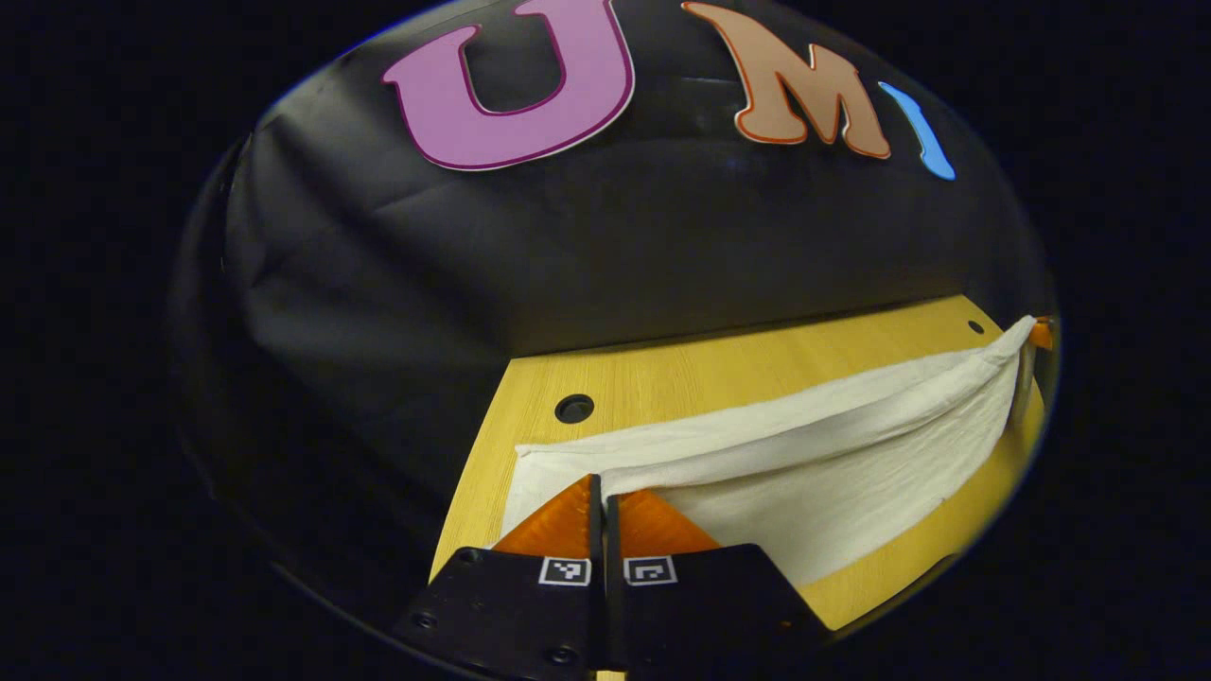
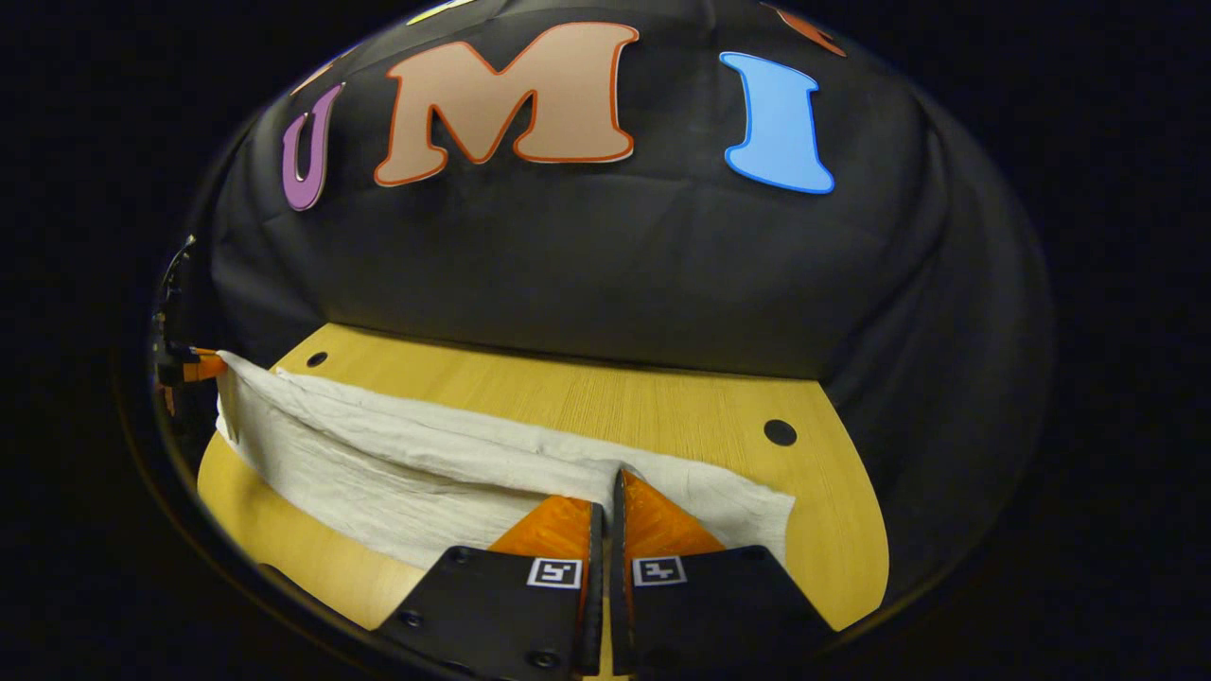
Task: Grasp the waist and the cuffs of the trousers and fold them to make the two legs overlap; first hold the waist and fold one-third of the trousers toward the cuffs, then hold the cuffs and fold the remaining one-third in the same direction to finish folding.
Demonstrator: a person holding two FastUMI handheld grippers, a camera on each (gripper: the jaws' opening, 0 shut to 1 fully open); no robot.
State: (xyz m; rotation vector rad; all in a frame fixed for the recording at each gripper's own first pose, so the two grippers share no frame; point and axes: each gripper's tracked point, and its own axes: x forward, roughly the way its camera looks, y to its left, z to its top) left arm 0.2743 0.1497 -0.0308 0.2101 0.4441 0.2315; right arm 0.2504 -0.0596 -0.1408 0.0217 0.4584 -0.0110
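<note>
White trousers stretch as a long band across the wooden table. My left gripper is shut on one end of the cloth, which is lifted into a fold. In the right gripper view the same trousers run off to the left. My right gripper is shut on the other end, with the edge pinched between its fingers. The right gripper appears far off at the right edge of the left gripper view, holding its end up. The left gripper appears small at the left edge of the right gripper view.
The wooden table has round holes near its corners. Black booth cloth hangs right behind the table's far edge. Bare wood lies between the trousers and that wall.
</note>
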